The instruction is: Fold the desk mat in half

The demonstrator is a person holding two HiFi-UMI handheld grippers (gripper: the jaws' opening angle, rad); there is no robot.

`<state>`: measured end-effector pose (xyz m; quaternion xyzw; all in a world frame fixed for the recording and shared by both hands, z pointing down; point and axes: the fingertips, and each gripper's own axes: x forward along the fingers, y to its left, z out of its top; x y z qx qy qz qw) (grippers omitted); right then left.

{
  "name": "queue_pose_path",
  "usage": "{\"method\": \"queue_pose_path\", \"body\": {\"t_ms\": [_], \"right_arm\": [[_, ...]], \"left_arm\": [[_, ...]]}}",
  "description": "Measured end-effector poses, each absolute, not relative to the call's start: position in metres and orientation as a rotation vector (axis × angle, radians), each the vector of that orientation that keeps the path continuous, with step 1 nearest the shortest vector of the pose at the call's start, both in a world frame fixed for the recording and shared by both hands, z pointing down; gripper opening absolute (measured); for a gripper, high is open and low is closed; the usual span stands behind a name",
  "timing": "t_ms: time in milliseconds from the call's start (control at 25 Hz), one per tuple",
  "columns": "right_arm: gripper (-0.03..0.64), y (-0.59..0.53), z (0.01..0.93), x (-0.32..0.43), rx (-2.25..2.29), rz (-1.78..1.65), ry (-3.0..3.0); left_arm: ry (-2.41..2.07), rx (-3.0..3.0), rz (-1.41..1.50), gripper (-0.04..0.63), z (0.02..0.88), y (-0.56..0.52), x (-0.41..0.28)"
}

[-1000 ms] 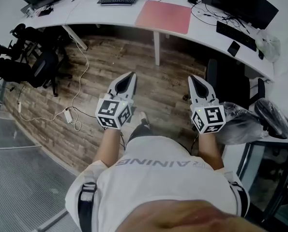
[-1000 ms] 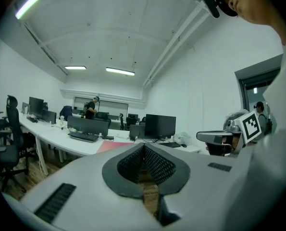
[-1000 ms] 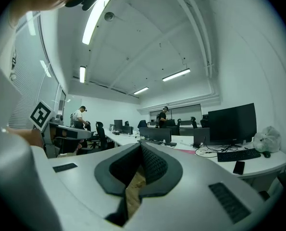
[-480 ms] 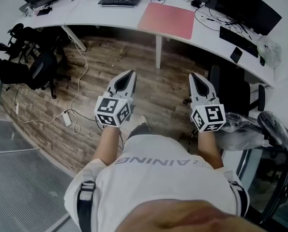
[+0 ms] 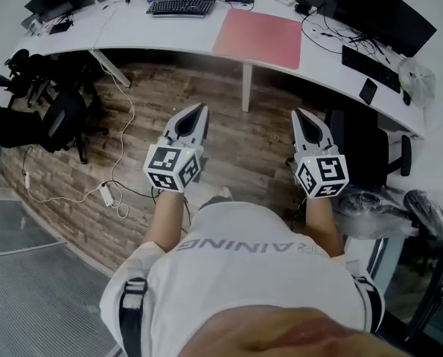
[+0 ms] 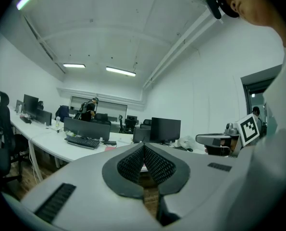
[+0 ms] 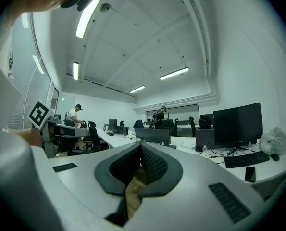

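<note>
Wood-plank floor separates the person from the white desk (image 5: 150,30), where the pink desk mat (image 5: 257,37) lies flat and unfolded. It lies well ahead, between both grippers' lines. Left gripper (image 5: 200,108) and right gripper (image 5: 298,113) are pressed together, empty — about equally far from it.

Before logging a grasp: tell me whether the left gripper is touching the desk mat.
Apart. Head view shows the left gripper over the floor, well short of the desk mat.

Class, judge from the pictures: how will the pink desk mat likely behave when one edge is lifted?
The desk mat lies thin and flat on the desk, so it is probably floppy and light. Its smooth-looking face may slip in a grip.
</note>
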<state>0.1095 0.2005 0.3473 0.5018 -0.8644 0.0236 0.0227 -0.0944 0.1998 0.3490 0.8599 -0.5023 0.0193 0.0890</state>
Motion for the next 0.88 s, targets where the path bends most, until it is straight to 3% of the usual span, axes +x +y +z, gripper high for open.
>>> {"method": "queue_pose_path", "body": {"t_ms": [480, 880], "right_arm": [[0.023, 0.131, 0.354, 0.025, 1.476, 0.081, -2.683], [0.023, 0.072, 0.354, 0.010, 1.423, 0.069, -2.709]], "left_arm": [[-1.523, 2.521, 0.066, 0.028, 0.357, 0.136, -0.175], [-1.553, 2.474, 0.060, 0.028, 0.368, 0.089, -0.191]]}}
